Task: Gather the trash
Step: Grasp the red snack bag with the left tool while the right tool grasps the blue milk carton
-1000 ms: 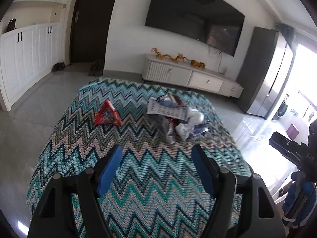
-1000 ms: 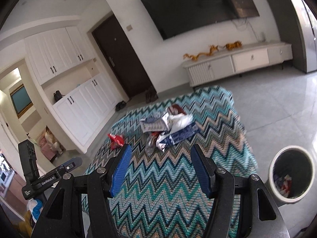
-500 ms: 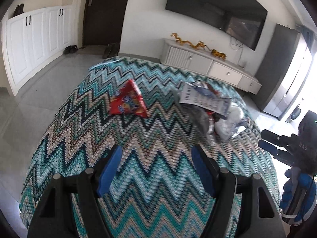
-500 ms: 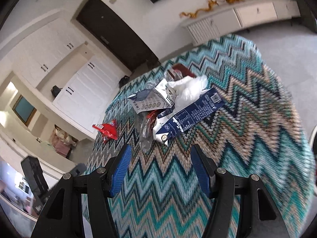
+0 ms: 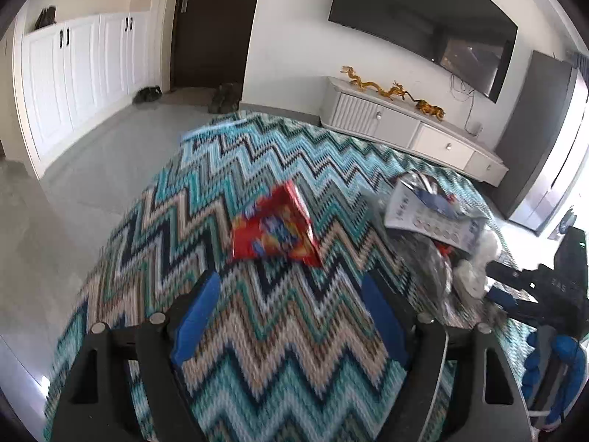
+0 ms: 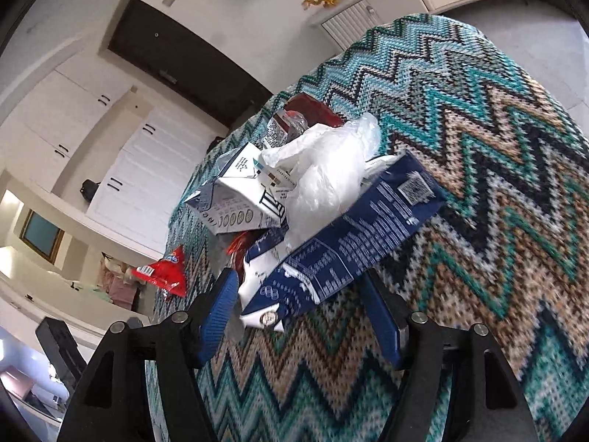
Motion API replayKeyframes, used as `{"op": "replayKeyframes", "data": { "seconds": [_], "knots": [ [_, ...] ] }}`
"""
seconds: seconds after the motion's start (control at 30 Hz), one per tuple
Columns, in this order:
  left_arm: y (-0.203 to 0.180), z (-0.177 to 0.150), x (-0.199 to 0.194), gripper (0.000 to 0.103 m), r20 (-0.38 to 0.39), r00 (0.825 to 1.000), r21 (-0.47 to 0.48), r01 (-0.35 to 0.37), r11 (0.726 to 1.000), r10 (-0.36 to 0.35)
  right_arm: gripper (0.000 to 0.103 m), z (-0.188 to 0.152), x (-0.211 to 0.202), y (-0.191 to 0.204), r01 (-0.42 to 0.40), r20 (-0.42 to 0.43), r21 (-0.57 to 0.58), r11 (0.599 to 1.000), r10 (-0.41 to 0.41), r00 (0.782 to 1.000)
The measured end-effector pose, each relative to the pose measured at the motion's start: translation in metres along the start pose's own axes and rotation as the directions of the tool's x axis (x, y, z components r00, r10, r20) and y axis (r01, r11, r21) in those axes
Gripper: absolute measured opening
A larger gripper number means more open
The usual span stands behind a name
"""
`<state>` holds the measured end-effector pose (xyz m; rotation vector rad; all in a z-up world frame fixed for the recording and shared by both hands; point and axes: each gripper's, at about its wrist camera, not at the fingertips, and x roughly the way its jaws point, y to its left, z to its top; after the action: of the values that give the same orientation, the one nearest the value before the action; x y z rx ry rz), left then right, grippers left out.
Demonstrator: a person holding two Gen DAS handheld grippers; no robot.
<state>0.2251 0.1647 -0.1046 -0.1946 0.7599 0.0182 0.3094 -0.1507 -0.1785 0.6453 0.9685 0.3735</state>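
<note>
A red snack wrapper (image 5: pixel 274 230) lies on the zigzag-patterned cloth (image 5: pixel 276 350), just beyond my open, empty left gripper (image 5: pixel 291 302). It also shows in the right wrist view (image 6: pixel 165 272). A trash pile sits to its right (image 5: pixel 430 221): a flattened dark blue carton (image 6: pixel 349 243), a white carton (image 6: pixel 239 199), a crumpled clear plastic bag (image 6: pixel 324 173) and a dark red packet (image 6: pixel 313 110). My right gripper (image 6: pixel 298 298) is open, its fingertips on either side of the blue carton's near end.
The cloth covers a table whose edges fall away to grey floor tiles (image 5: pixel 92 162). A white TV cabinet (image 5: pixel 405 132) stands against the far wall. White cupboards (image 5: pixel 73 73) line the left wall. The other gripper and gloved hand (image 5: pixel 552 305) show at the left view's right edge.
Both grippers have moved forward and lower toward the table. The red wrapper is now close to the left fingers; the blue carton's end now lies between the right fingers. The bin has left view.
</note>
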Motion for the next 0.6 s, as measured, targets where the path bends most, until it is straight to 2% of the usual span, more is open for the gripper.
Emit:
{"op": "replayKeyframes", "data": {
  "seconds": [0.17,0.3,0.4,0.53,0.6],
  "knots": [
    [0.006,0.028,0.022,0.079,0.035,0.995,-0.002,-0.090,0.996,0.090,0.072,0.006,0.008,0.005,0.007,0.009,-0.023,1.000,-0.007,1.000],
    [0.011,0.042,0.042,0.079,0.030,0.993,-0.008,-0.114,0.994,0.114,0.071,0.003,0.009,0.011,0.019,0.023,-0.049,0.999,-0.018,1.000],
    [0.012,0.044,0.055,0.079,0.013,0.994,-0.003,-0.112,0.994,0.112,0.059,0.004,0.016,0.015,0.044,0.036,-0.057,0.997,-0.042,0.998],
    [0.017,0.043,0.066,0.078,-0.016,0.996,-0.015,-0.093,0.996,0.093,0.049,0.007,0.013,0.002,0.005,0.063,0.009,1.000,-0.005,0.998],
    [0.016,0.040,0.067,0.068,-0.023,0.996,-0.014,-0.086,0.996,0.086,0.047,0.006,0.012,0.000,-0.007,0.069,0.016,1.000,0.006,0.998]
  ]
}}
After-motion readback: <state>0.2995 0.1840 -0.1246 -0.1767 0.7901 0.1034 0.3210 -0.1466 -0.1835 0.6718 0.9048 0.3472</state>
